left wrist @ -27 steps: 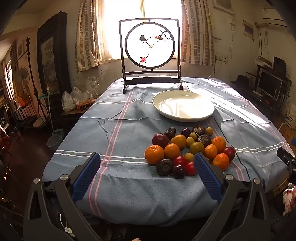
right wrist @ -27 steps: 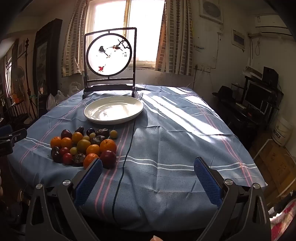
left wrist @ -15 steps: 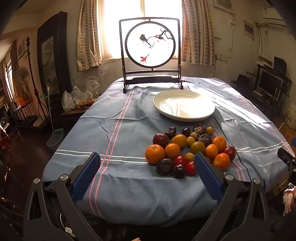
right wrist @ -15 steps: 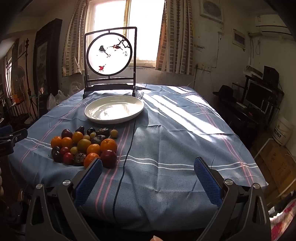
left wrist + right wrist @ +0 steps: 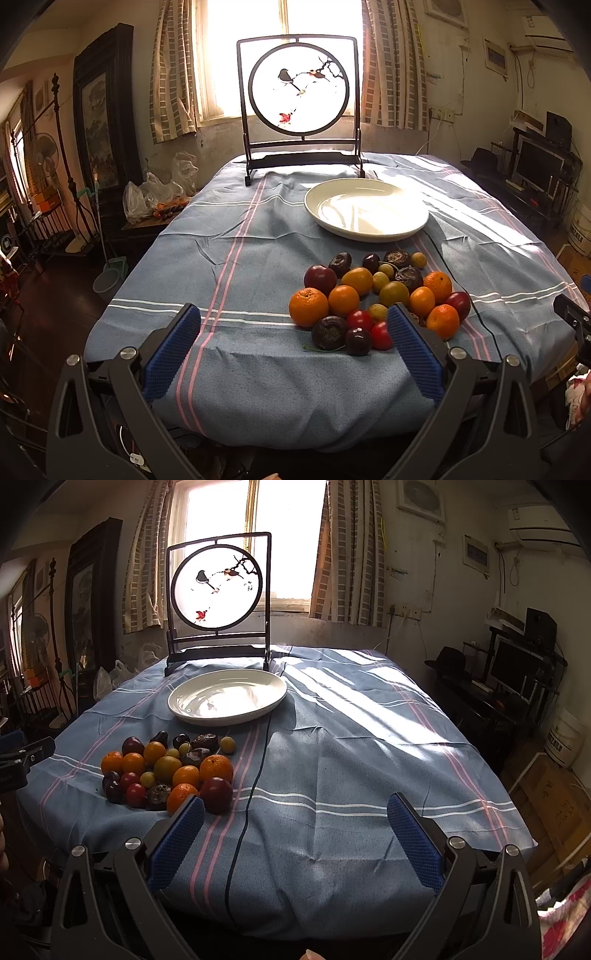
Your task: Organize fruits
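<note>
We see the task barely begun. In the left wrist view, our left hand-held gripper (image 5: 293, 325) sits at the bottom of the frame, jaws spread wide with nothing between them. In the right wrist view, our right hand-held gripper (image 5: 295, 814) is likewise wide open and empty at the bottom of the frame. The fruits (image 5: 376, 299) lie in one mixed heap on the striped cloth (image 5: 240, 229) covering the surface, right of centre in the left view: oranges, dark plums, small red and yellow-green ones, all touching. The white plate (image 5: 367, 209) just beyond them, above centre, holds nothing. As we judge it, every fruit is yet to be sorted or moved.
</note>
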### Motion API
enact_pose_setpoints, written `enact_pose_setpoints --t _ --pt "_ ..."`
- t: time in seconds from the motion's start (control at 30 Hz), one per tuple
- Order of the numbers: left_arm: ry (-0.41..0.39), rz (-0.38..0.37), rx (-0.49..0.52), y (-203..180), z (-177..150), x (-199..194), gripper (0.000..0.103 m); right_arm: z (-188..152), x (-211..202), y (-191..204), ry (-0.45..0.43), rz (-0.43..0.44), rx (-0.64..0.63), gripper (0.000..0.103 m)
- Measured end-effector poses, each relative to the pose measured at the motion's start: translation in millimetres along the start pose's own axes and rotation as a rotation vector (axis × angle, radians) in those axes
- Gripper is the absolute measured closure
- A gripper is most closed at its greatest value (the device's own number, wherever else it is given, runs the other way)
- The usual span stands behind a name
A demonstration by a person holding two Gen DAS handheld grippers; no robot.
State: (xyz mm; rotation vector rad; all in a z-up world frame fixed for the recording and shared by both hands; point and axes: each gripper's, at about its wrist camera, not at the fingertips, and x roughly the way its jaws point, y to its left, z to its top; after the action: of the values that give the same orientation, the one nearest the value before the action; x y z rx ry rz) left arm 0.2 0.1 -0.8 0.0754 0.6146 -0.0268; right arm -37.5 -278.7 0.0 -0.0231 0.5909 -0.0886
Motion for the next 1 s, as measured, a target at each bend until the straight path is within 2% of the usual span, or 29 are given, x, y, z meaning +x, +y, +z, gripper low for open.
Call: enact_pose_setpoints --t 1.0 --pt "0.006 0.001 0.002 -1.7 -1.3 4.8 0.004 -1.3 1.6 4.8 0.013 0.018 -0.005 0.004"
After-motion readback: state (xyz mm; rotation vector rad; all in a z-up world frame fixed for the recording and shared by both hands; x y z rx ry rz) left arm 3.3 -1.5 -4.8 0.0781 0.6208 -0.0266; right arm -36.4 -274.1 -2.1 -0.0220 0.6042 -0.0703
